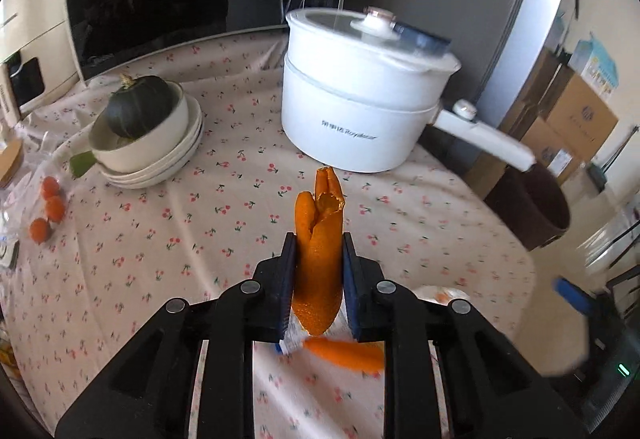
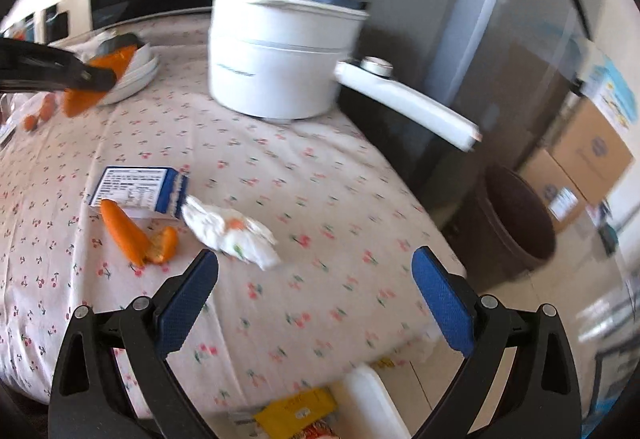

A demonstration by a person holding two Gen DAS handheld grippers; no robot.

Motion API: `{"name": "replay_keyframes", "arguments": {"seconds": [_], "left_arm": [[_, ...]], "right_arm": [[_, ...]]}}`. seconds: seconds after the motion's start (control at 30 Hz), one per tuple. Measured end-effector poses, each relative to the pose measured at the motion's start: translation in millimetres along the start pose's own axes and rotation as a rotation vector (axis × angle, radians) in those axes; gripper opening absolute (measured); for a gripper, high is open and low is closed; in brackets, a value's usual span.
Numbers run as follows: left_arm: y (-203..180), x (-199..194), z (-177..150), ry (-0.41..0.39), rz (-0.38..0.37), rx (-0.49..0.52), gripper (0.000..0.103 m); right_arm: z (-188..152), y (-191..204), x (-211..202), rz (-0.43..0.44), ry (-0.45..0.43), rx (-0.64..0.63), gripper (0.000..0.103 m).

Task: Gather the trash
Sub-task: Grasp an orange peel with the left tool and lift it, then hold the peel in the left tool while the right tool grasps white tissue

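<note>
One orange peel [image 1: 318, 247] is clamped between the closed pads of the left gripper [image 1: 319, 255], raised above the tablecloth [image 1: 160, 239]. The right gripper [image 2: 314, 279] is held wide open, empty. Nearest it, one crumpled tissue [image 2: 232, 235], one more peel [image 2: 136, 233] and one blue carton [image 2: 140, 191] lie on the tablecloth; one white pot [image 2: 276, 55] stands beyond.

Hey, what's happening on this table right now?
A person is clearing trash off a cherry-print tablecloth with a claw in each hand. The left claw is shut on a piece of orange peel and holds it above the table. The right claw is open and empty, near a crumpled tissue. More orange peel and a small blue-and-white carton lie on the cloth. A brown bin stands on the floor beside the table.
</note>
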State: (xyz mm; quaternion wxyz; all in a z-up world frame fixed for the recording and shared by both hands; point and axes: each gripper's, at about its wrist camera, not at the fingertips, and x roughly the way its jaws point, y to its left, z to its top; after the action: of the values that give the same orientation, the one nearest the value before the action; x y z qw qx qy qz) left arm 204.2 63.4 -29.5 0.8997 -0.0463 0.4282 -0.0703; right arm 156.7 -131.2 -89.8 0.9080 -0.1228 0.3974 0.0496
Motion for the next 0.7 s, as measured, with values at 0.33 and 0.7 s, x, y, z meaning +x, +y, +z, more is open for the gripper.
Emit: {"name": "replay_keyframes", "arguments": {"seconds": [0.33,0.7], "left_arm": [[11.8,-37.5,-47.1,0.000,-0.077,-0.122,0.021],[9.8,-45.8,-58.1,-0.023,-0.160,-0.152,0.021]], "right_arm": [[8.2,19.4,52.8,0.124,0.067,-0.120,0.095],[9.8,35.7,94.4,0.252,0.107,-0.218,0.094]]}}
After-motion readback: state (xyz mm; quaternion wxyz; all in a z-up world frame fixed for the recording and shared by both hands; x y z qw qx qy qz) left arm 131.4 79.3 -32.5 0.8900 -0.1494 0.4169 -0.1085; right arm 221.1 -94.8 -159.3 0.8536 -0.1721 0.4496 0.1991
